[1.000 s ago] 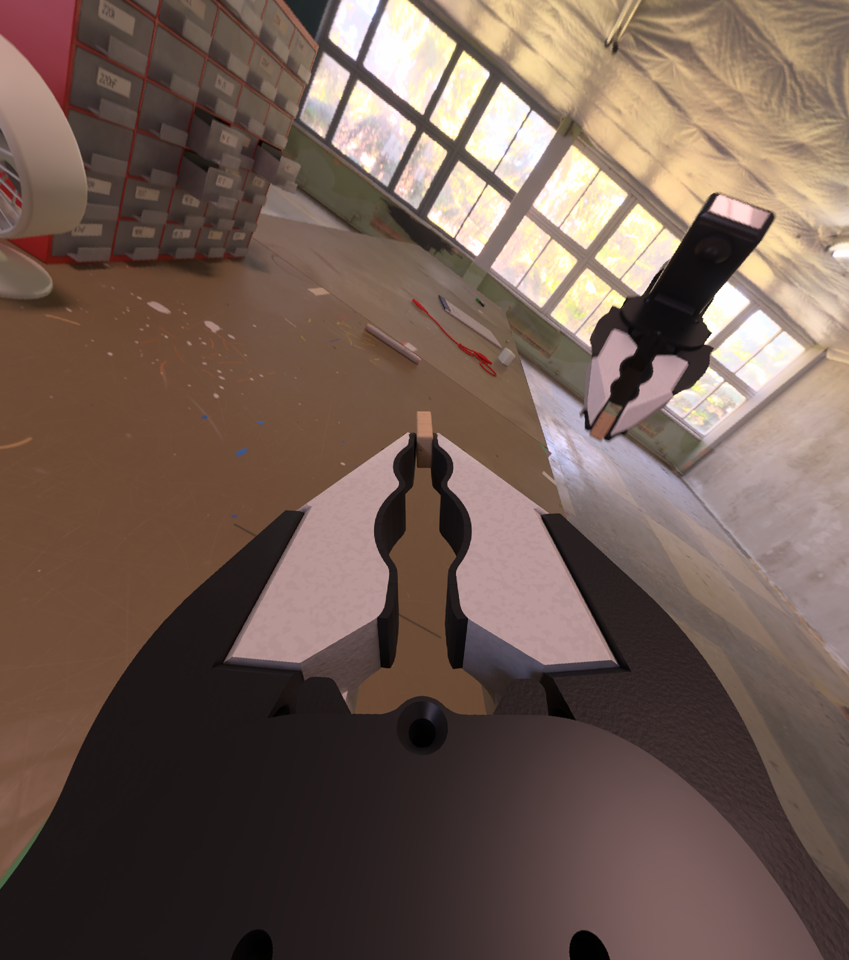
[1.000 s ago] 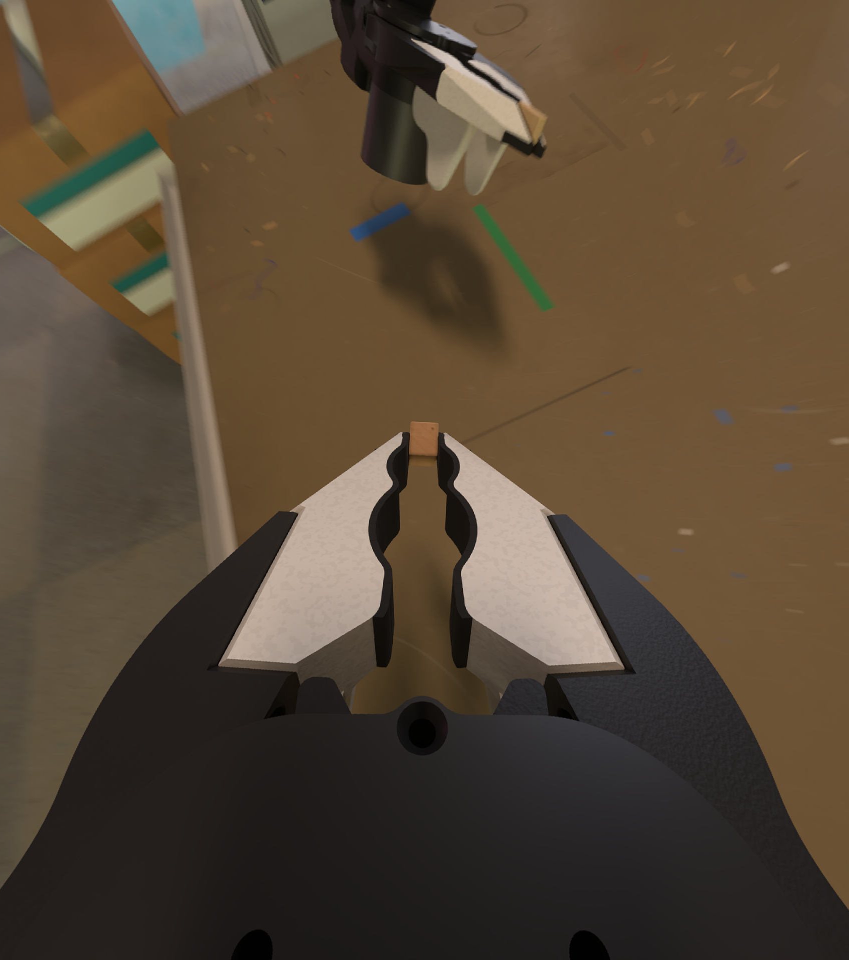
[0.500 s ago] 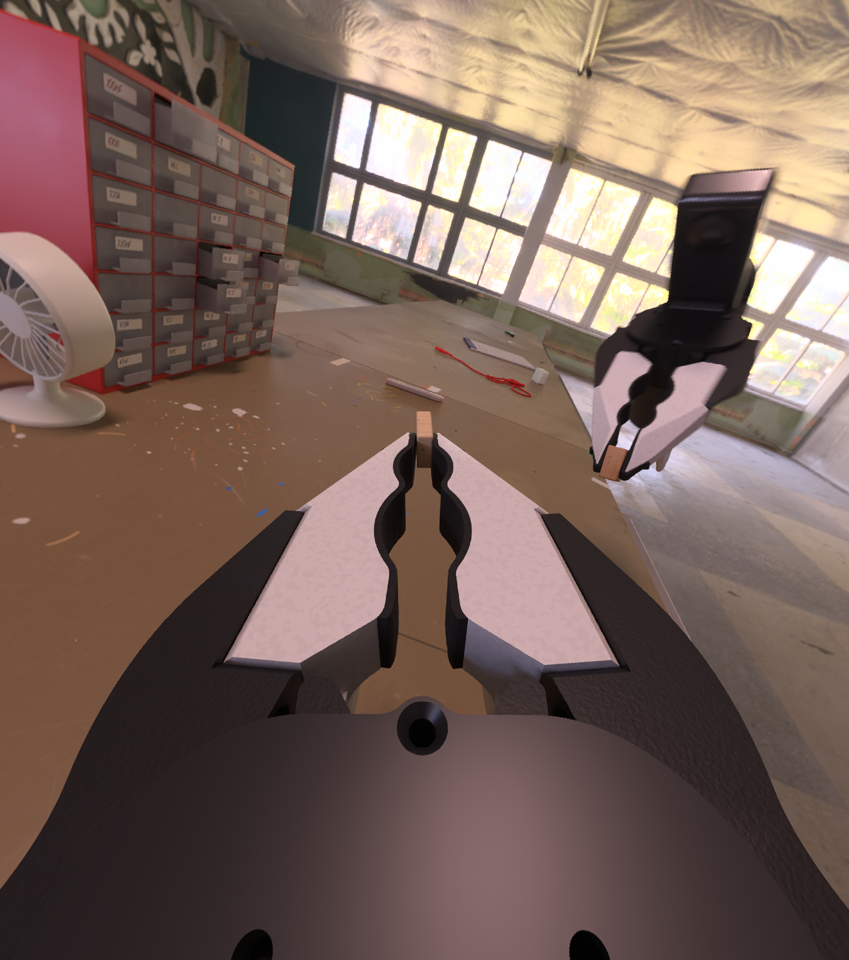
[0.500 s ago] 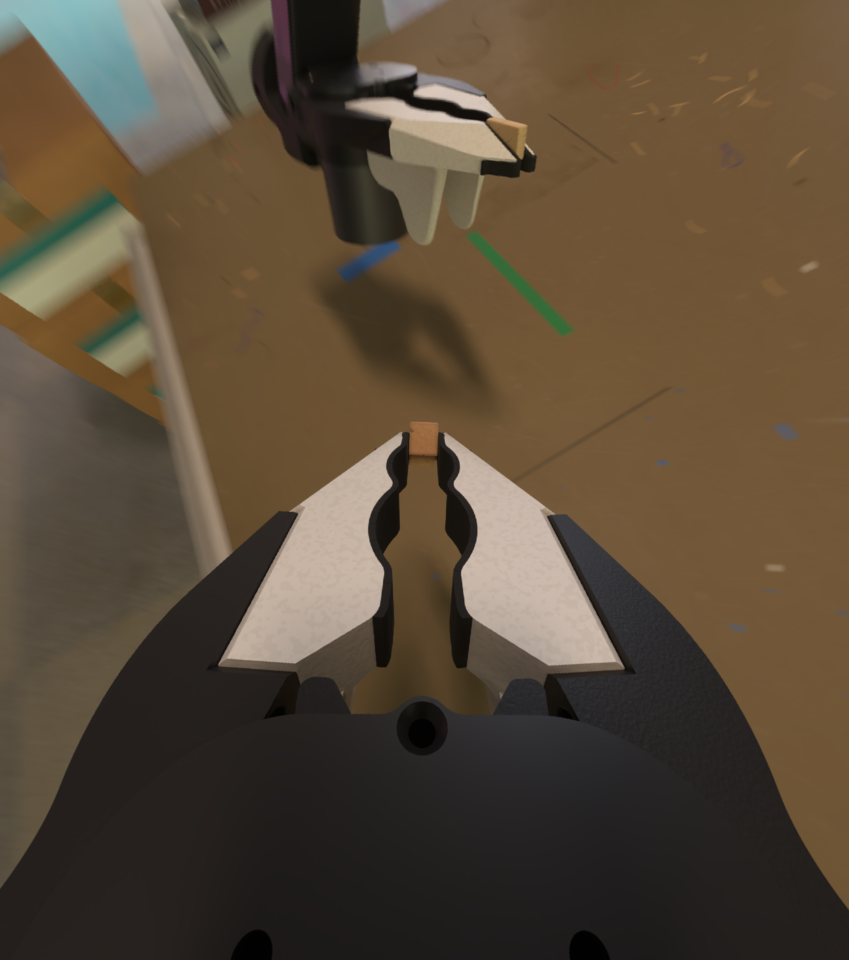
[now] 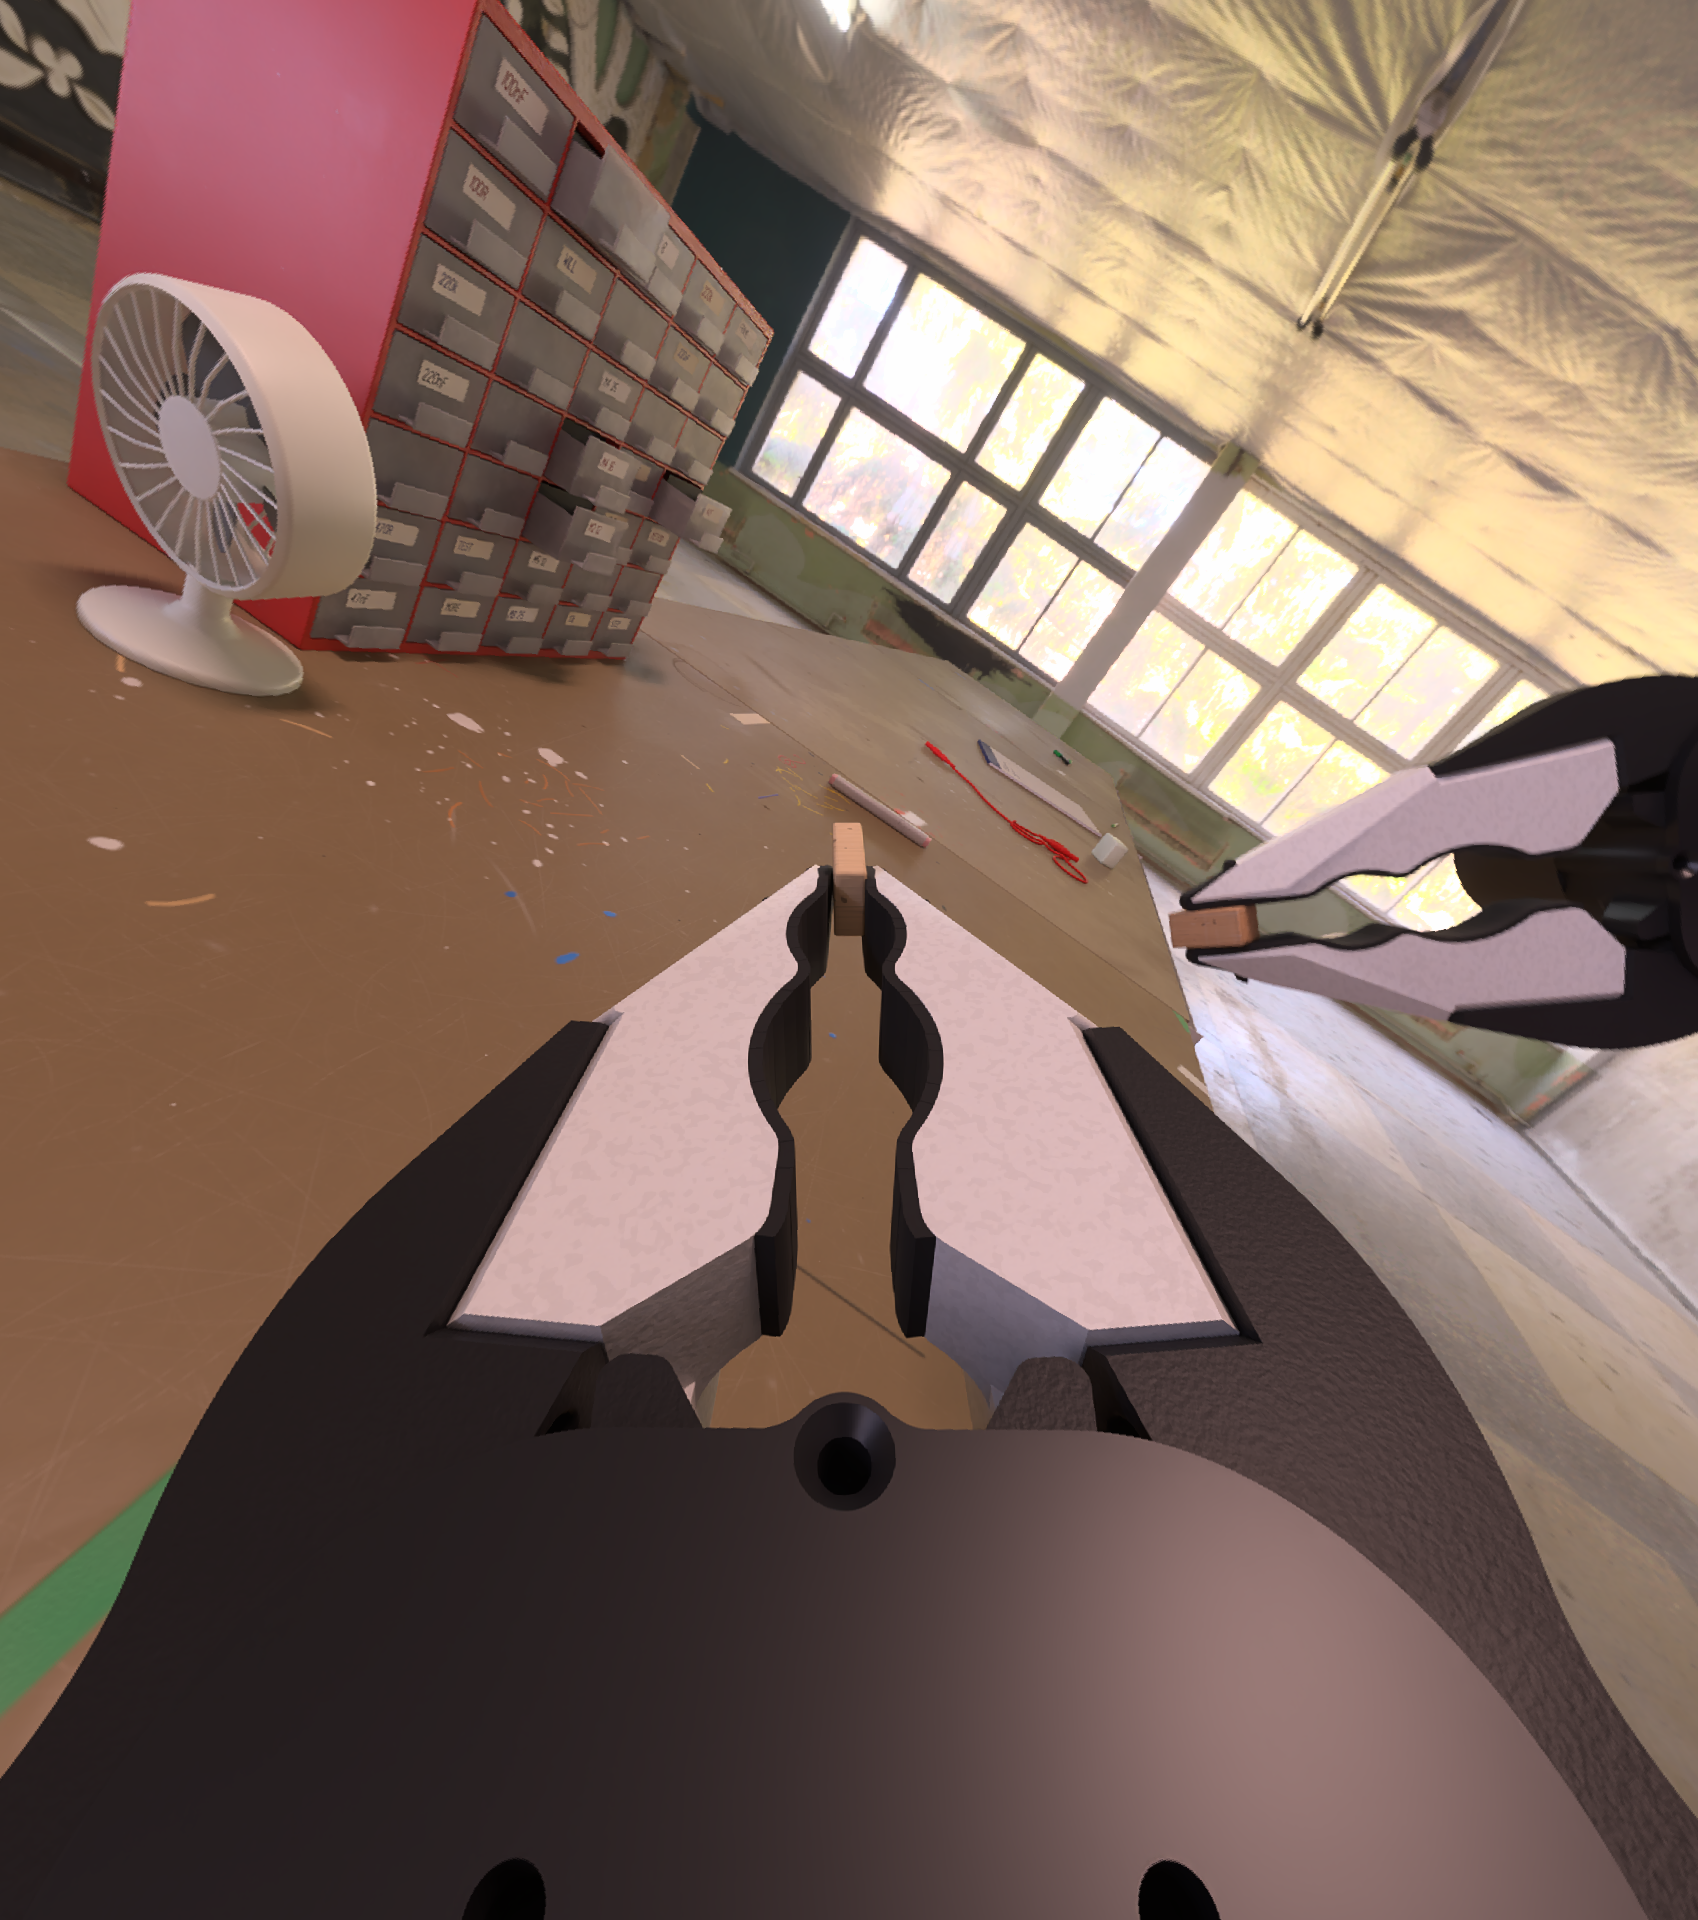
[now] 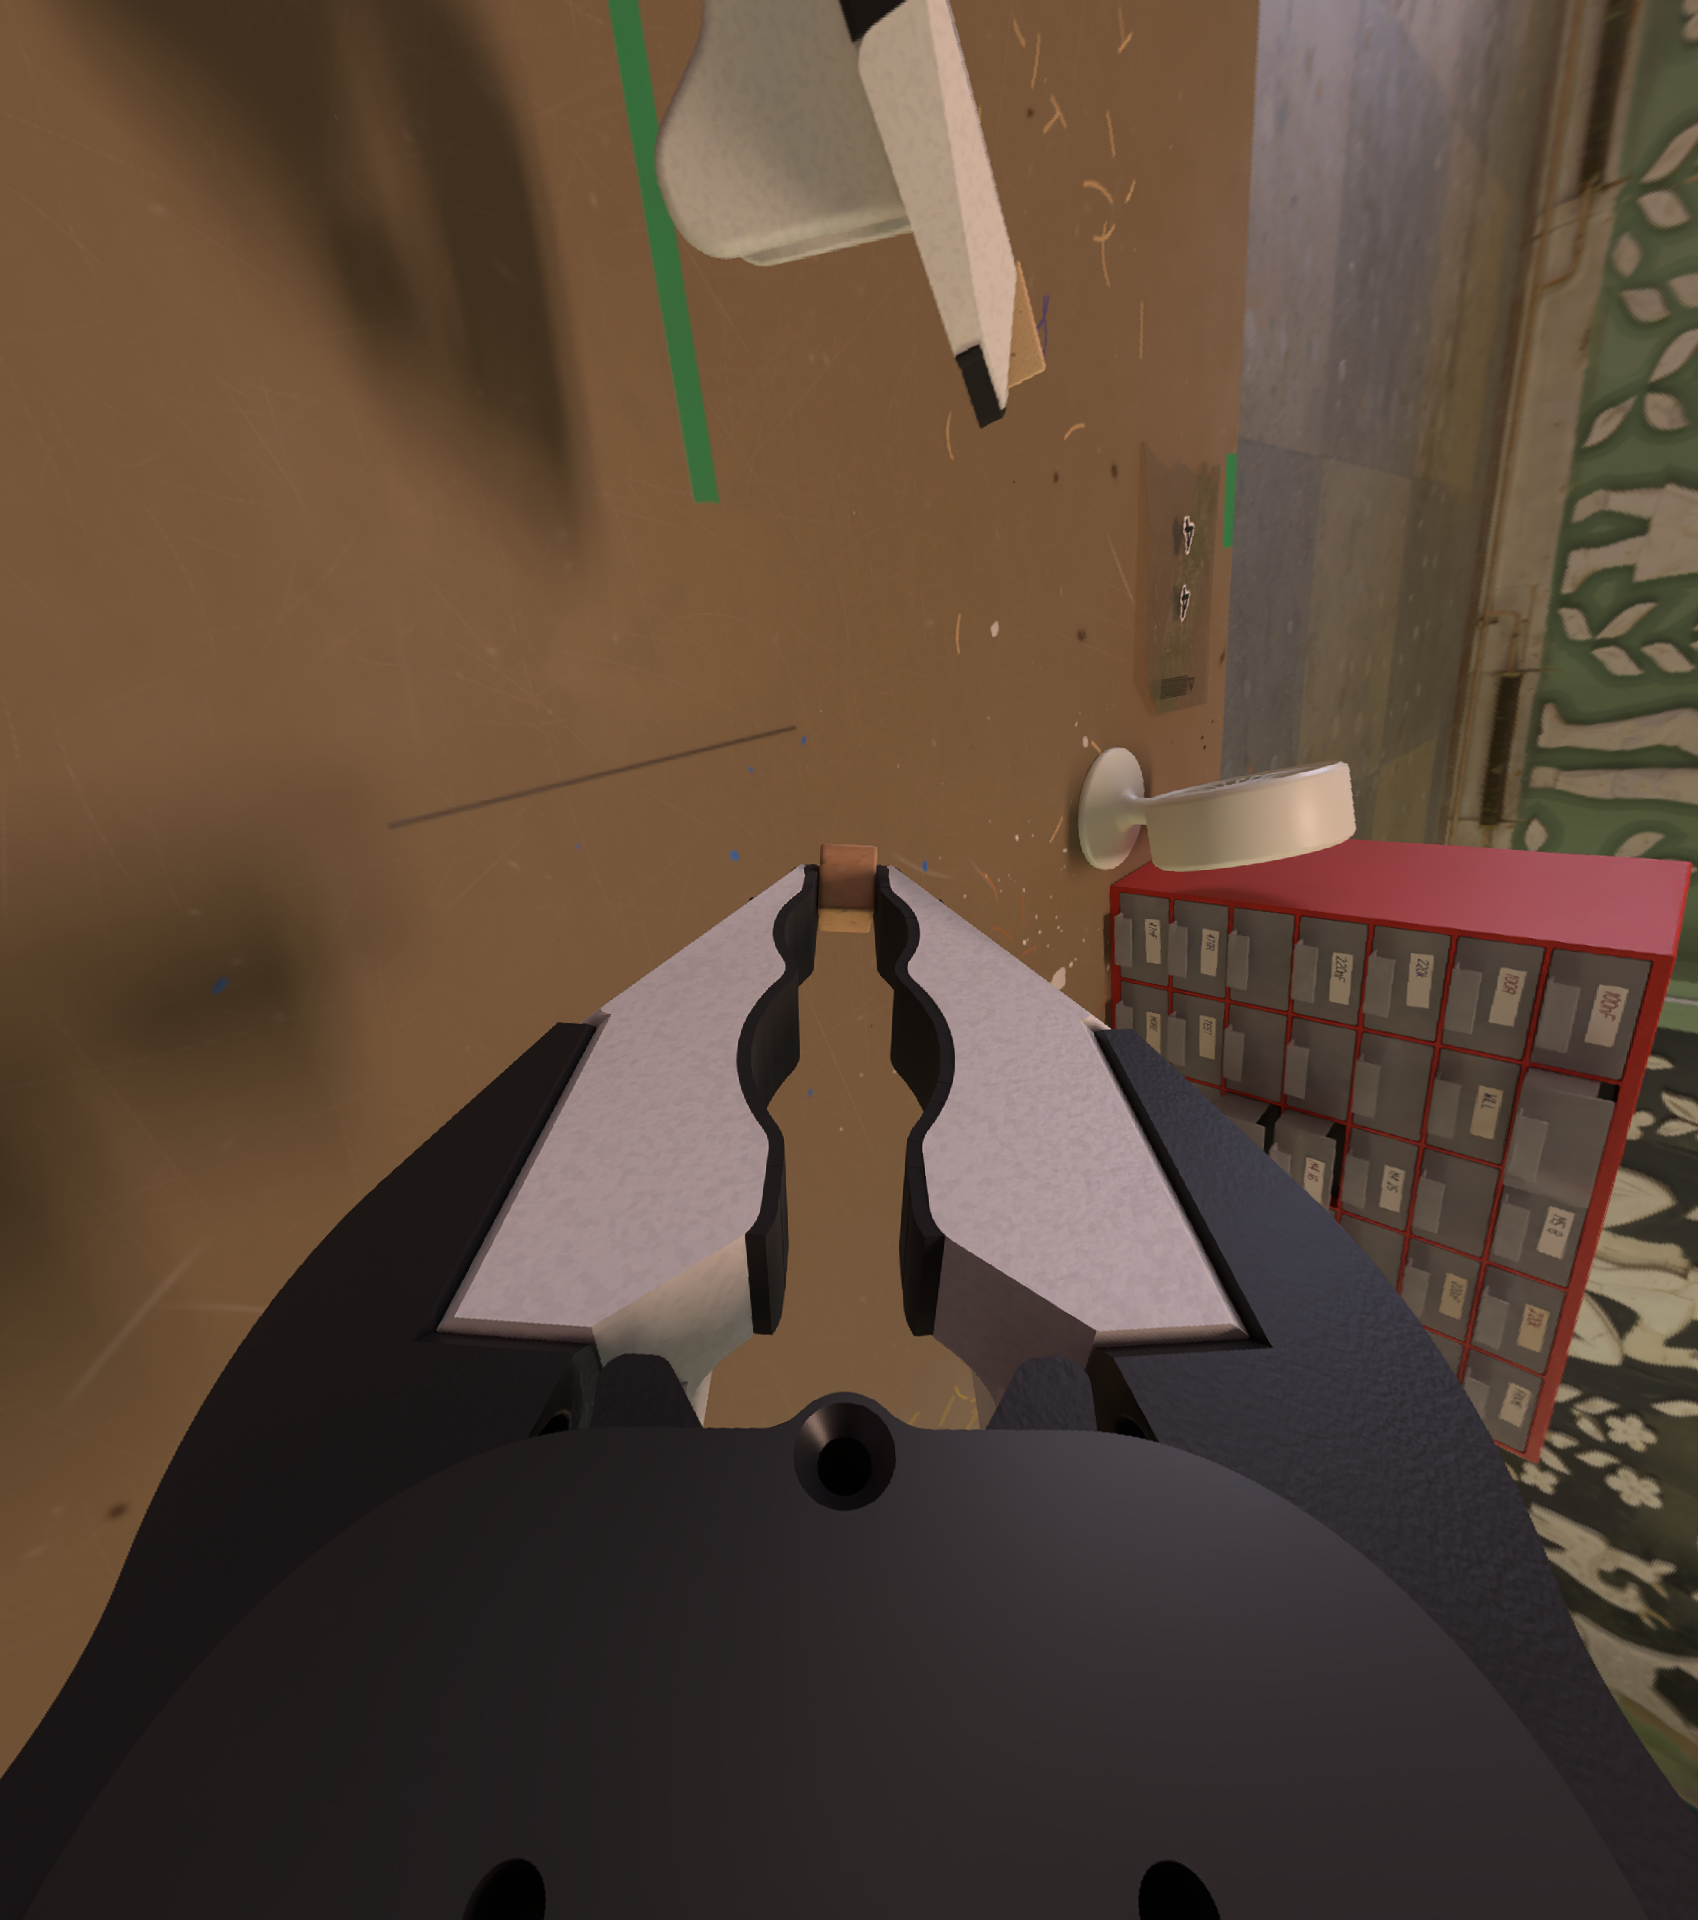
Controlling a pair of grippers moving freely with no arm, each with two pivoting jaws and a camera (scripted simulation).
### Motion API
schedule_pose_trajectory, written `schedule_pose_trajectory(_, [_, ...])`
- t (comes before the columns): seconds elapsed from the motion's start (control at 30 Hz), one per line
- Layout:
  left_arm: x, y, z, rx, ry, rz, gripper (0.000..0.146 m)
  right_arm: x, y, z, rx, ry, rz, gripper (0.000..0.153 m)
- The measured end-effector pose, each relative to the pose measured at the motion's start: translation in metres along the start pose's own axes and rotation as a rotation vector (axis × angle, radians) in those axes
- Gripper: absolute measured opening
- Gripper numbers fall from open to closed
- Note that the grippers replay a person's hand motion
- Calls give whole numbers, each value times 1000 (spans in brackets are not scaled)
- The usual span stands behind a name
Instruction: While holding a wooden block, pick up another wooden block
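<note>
My left gripper (image 5: 847, 896) is shut on a small pale wooden block (image 5: 847, 871) pinched upright at its fingertips, held above the brown table (image 5: 201, 1018). My right gripper (image 6: 845, 896) is shut on another wooden block (image 6: 845, 878), also at its fingertips and off the table. In the left wrist view the right gripper (image 5: 1200, 930) reaches in from the right with its block (image 5: 1211, 925) over the table's right edge. In the right wrist view the left gripper's fingers (image 6: 949, 197) show at the top with its block's edge (image 6: 1030, 332).
A white desk fan (image 5: 221, 488) and a red cabinet of small grey drawers (image 5: 512, 416) stand at the table's far left; both show in the right wrist view, fan (image 6: 1229, 816) and cabinet (image 6: 1427, 1081). A red cable (image 5: 1011, 821) and green tape (image 6: 668, 270) lie on the table.
Both grippers have turned and swung with their blocks held. The right gripper now lies sideways at the right of the left wrist view; the cabinet and fan have come into the right wrist view.
</note>
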State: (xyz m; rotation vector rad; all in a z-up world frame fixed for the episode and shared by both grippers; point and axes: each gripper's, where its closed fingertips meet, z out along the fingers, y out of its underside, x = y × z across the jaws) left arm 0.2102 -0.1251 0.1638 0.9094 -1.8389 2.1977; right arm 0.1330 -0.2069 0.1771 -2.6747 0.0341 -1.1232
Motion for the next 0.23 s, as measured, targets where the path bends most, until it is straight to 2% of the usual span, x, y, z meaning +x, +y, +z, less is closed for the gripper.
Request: schedule_pose_trajectory(0.23, [-1, 0, 0, 15, 30, -64, 4, 24, -13, -4, -96, 50, -135, 10])
